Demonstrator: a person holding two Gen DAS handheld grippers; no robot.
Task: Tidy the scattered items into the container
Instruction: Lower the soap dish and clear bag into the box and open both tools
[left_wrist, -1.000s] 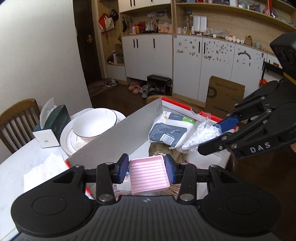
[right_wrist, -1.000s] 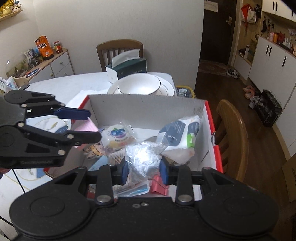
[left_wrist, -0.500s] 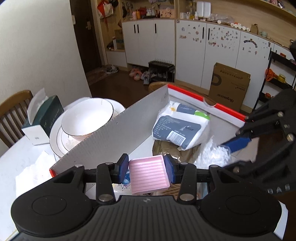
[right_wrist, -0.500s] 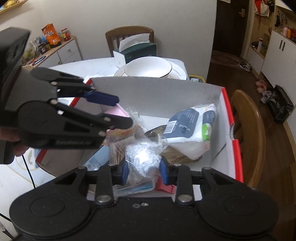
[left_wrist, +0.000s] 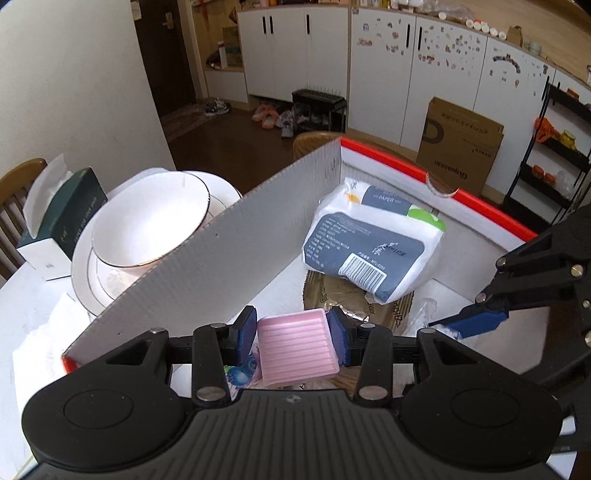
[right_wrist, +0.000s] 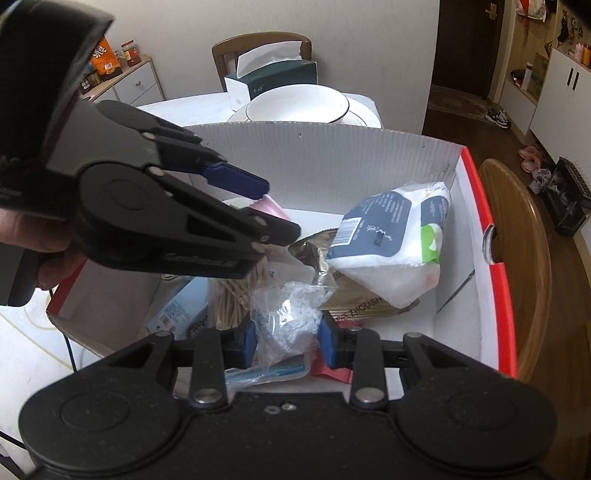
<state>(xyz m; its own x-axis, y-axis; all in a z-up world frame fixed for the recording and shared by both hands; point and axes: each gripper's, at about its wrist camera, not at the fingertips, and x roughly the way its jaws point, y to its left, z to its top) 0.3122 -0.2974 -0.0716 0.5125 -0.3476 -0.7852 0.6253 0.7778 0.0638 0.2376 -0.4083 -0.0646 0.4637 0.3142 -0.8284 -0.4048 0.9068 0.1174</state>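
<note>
A white table carries a big cardboard box with red-trimmed edges, standing open. Just beyond the box's far wall sit a stack of white plates with a bowl on top, and past them, toward the table's far edge, a green tissue box. Inside the cardboard box, a white and grey pack of paper tissues leans toward the far right corner, resting on a flat brown packet. A bundle of wooden sticks and a light blue packet lie near the box's left side. The left gripper is over the box's near left part, its blue pads clenched on a ribbed pink tray. The right gripper is over the near middle of the box, its pads clenched on a clear plastic bag of white bits, held above a red card on the box floor.
</note>
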